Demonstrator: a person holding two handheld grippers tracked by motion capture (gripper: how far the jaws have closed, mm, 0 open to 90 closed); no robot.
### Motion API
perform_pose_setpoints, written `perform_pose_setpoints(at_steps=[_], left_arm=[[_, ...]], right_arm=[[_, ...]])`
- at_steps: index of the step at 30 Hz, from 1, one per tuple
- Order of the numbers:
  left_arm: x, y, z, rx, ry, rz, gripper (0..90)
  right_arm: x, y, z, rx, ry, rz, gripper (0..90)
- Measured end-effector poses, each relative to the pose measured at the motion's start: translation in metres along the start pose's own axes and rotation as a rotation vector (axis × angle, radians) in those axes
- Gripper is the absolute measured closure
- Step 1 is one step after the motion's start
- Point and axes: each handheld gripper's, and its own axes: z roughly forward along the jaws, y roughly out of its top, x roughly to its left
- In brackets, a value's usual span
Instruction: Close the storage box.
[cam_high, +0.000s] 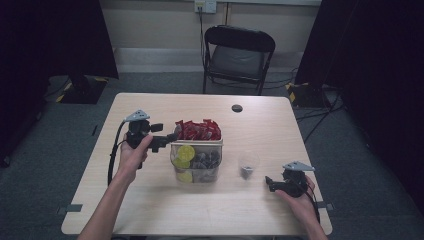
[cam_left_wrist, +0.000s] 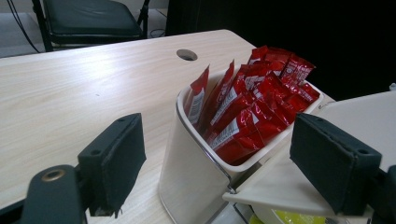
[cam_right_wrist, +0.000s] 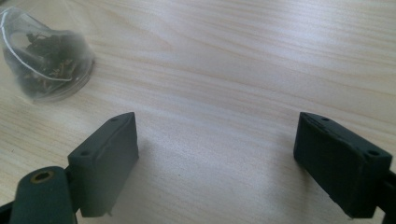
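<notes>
Organizer (cam_high: 196, 162) sits mid-table, slightly near of centre: a pale two-compartment caddy on the light wood table (cam_high: 150, 210). Far compartment (cam_left_wrist: 191, 158) is packed with red sachets (cam_left_wrist: 254, 112) standing on end, tops fanned above the rim. Near compartment has clear walls and holds round pods, some yellow-lidded (cam_high: 186, 152), some dark; their exact count cannot be told.

Left gripper (cam_high: 167, 141) is held above the table at the organizer's left side, jaws pointing right toward the far compartment's corner. In the left gripper view its jaws stand wide apart, released, with the white compartment wall between them and nothing pinched.

Right gripper (cam_high: 269, 182) lies low at the near right of the table, jaws pointing left. In the right gripper view the jaws are spread wide over bare wood, grasping nothing.

Clear cup (cam_high: 248, 165) stands between organizer and right gripper, apart from both, with dark bits (cam_right_wrist: 44, 65) at its bottom.

Small round hole (cam_high: 237, 108) marks the table's far side. Black folding chair (cam_high: 237, 55) stands beyond the far edge.
</notes>
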Motion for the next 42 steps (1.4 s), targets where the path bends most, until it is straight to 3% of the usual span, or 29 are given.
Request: perform_pose_setpoints(at_steps=[29, 42], left_arm=[[-0.007, -0.006, 0.009, 0.039, -0.018, 0.022, 16.9], [-0.015, -0.015, 0.017, 0.098, -0.034, 0.049, 16.9]], right_arm=[[0.000, 0.000, 0.000, 0.000, -0.001, 0.000, 13.5], [0.000, 0.000, 0.000, 0.000, -0.004, 0.002, 13.5]])
